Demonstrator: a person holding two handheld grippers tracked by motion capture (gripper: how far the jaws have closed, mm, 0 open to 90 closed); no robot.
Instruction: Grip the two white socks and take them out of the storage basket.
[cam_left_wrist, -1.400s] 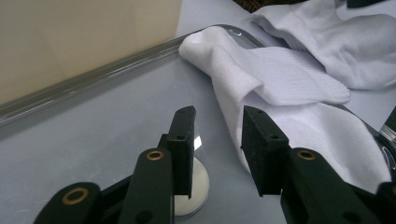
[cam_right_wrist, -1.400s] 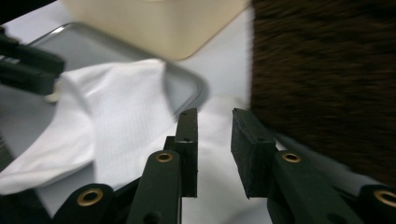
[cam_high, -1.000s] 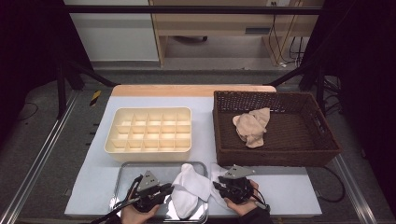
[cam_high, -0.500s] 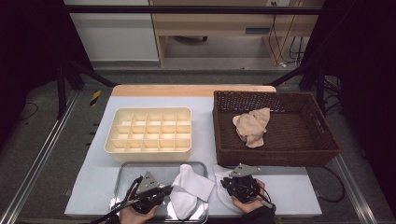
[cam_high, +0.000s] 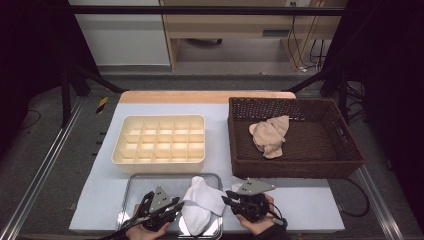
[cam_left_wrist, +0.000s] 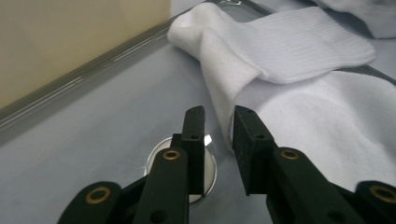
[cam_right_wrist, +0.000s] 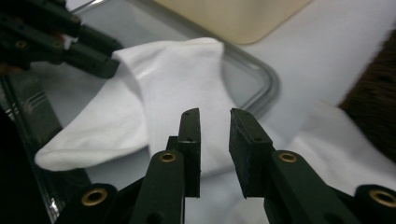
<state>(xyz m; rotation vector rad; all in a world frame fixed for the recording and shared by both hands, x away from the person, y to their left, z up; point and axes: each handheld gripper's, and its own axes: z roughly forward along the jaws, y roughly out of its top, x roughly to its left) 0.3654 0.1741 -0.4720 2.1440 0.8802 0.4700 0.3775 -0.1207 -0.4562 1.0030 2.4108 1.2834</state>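
Both grippers flank the white sock (cam_high: 201, 206) on the metal tray (cam_high: 131, 186): left gripper (cam_left_wrist: 218, 122) and right gripper (cam_right_wrist: 215, 122), jaws just reopened slightly, hold nothing.

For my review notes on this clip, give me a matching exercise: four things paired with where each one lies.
Things:
1. white sock
2. beige cloth
3. cream compartment box
4. left gripper

Places:
A. in the brown wicker basket
B. beyond the tray, left of the basket
C. over the metal tray, beside the sock
D. draped over the tray's right side

Pairs: 1-D, 2-A, 3-B, 4-C
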